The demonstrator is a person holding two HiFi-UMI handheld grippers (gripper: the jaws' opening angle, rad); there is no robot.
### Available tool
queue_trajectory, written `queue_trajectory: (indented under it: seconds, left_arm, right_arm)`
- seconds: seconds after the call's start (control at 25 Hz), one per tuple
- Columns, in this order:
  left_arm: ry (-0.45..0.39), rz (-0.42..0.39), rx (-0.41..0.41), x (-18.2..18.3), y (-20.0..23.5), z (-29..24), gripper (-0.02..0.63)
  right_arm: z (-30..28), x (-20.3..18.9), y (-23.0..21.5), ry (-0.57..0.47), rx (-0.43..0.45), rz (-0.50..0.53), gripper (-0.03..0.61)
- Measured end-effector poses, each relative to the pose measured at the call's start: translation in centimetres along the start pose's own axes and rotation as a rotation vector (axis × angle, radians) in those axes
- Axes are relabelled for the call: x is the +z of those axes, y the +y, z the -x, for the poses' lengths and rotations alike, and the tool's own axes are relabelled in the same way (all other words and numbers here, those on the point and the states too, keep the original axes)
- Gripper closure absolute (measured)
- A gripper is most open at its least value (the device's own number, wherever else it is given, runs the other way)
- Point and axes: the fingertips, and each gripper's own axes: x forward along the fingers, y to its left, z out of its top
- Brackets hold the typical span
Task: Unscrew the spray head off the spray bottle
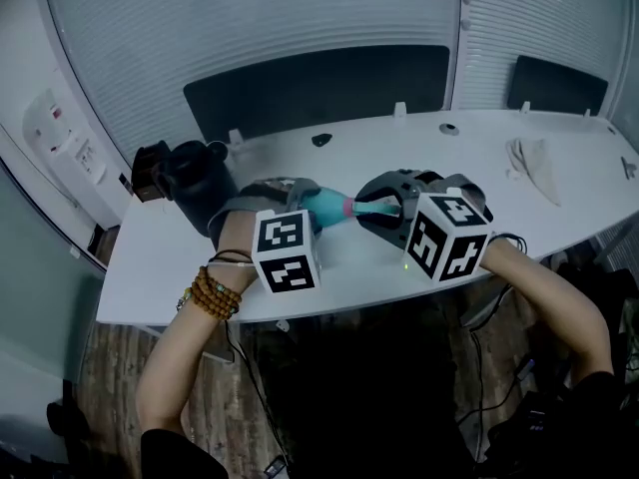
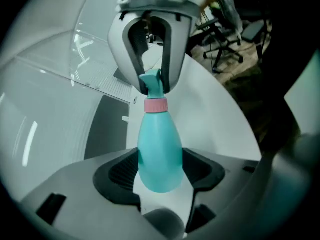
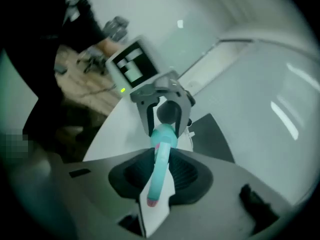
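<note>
A teal spray bottle (image 1: 324, 206) with a pink collar (image 2: 155, 105) is held level above the white table (image 1: 170, 257), between my two grippers. My left gripper (image 2: 160, 169) is shut on the bottle's wide body (image 2: 159, 149), with a pad pressing each side. In the head view this left gripper (image 1: 300, 203) sits left of centre under its marker cube. My right gripper (image 3: 160, 176) faces it and is shut on the teal spray head (image 3: 160, 169); the left gripper view shows the right gripper's fingers (image 2: 135, 59) meeting on the spray head (image 2: 152, 81) just above the collar.
A black bag-like object (image 1: 195, 183) sits on the table's left part. A white crumpled cloth (image 1: 534, 163) lies at the right, and small dark items (image 1: 321, 140) lie near the far edge. Dark panels (image 1: 319, 88) stand behind the table; its near edge runs just below my hands.
</note>
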Motion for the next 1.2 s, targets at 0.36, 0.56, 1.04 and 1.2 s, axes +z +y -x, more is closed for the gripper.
queue_trajectory:
  seconds: [0.36, 0.56, 1.04, 1.2]
  left_arm:
    - [-0.075, 0.054, -0.089, 0.3, -0.6, 1.0, 0.334]
    - [-0.036, 0.047, -0.018, -1.3, 0.1, 0.5, 0.334]
    - [0.251, -0.084, 0.426, -5.3, 6.4, 2.2, 0.334]
    - [0.292, -0.164, 0.481, -3.6, 6.7, 3.0, 0.334]
  right_arm:
    - [0.8, 1.1, 0.6, 0.150, -0.174, 0.587, 0.486]
    - [1.8, 1.2, -1.6, 0.107, -0.257, 0.458, 0.421]
    - [3.3, -0.9, -4.7, -0.743, 0.311, -1.403, 0.370]
    - [1.6, -1.2, -5.1, -0.792, 0.386, -1.565, 0.365]
